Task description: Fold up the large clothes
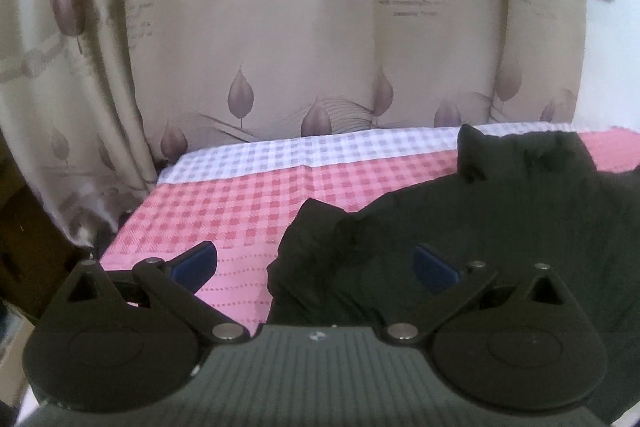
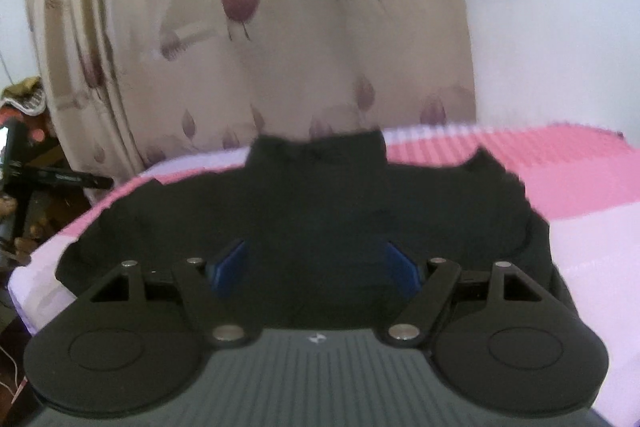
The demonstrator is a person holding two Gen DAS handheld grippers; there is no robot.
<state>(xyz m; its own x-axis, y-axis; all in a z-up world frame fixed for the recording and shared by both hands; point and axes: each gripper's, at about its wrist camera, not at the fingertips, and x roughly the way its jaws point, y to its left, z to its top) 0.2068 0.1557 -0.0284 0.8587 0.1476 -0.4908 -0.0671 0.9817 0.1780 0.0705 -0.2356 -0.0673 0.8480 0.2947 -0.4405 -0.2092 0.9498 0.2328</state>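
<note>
Nearest to me in the left wrist view are my left jaws point(image 1: 314, 263), spread as wide as they go with nothing between the blue pads; one pad hangs over the pink checked bedsheet point(image 1: 240, 211), the other over the black garment point(image 1: 460, 227). From the right wrist view my right jaws point(image 2: 316, 267) also stand well apart, though less wide, and empty, with black cloth filling the gap beyond them but not pinched.

That garment lies on the bed in a dark, partly gathered heap, its edges ragged and a corner or two sticking up toward the flowered curtain point(image 1: 320, 47) behind. On my left side its rumpled edge ends about midway across the sheet. Blur in the right view keeps me from telling seams or sleeves.

By my reading I am between folds: both jaws are free and poised above the cloth, so one fold looks laid down and the following grasp is not yet begun. Next, each side needs to find a clean edge or corner, come down onto it, pinch a single layer, and carry both over evenly so the cloth does not bunch.
</note>
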